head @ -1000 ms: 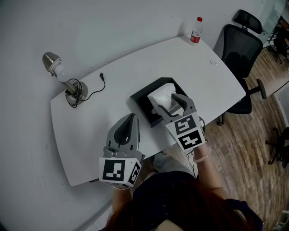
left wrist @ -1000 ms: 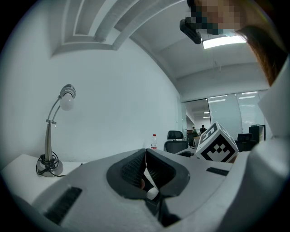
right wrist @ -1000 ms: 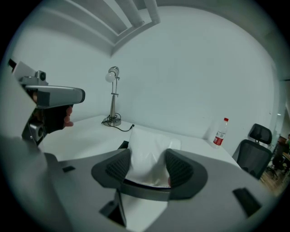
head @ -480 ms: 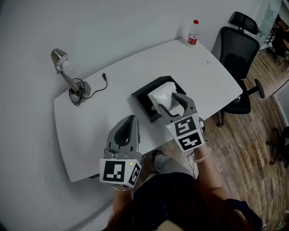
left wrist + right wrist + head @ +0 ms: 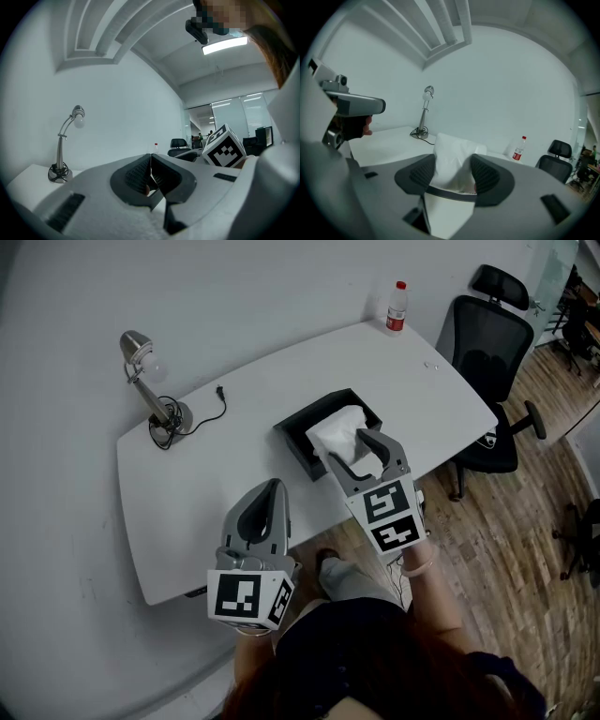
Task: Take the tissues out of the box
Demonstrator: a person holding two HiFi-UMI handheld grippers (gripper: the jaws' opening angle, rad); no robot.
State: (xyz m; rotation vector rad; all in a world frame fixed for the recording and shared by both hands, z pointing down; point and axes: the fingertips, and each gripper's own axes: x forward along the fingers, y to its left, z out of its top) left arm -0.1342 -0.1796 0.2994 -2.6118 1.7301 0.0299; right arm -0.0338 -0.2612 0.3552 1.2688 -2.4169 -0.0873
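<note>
The black box [image 5: 298, 439] sits on the white counter [image 5: 187, 507] just right of the head view's centre, its long axis running from lower left to upper right. The tissues [image 5: 336, 430] stand up out of its open top as a white, crumpled wad. The right gripper [image 5: 361, 454] reaches in from the lower right, pointing slightly down, and its jaws straddle that wad. In the right gripper view the wad fills the gap, touches both ribbed pads and narrows between them, so the jaws, though wide, appear to be grasping the tissues. Whether the lower end of the wad is clear of the box cannot be told, since the gripper covers it.

The left gripper [image 5: 272, 486] hangs at the lower left of the box, over the counter's near edge and apart from it. Its jaws are clenched together on nothing.

The right hand is plainly the nearer one and already on the tissues. The move likely turns on pulling the wad up along its own standing axis, away from the box.
</note>
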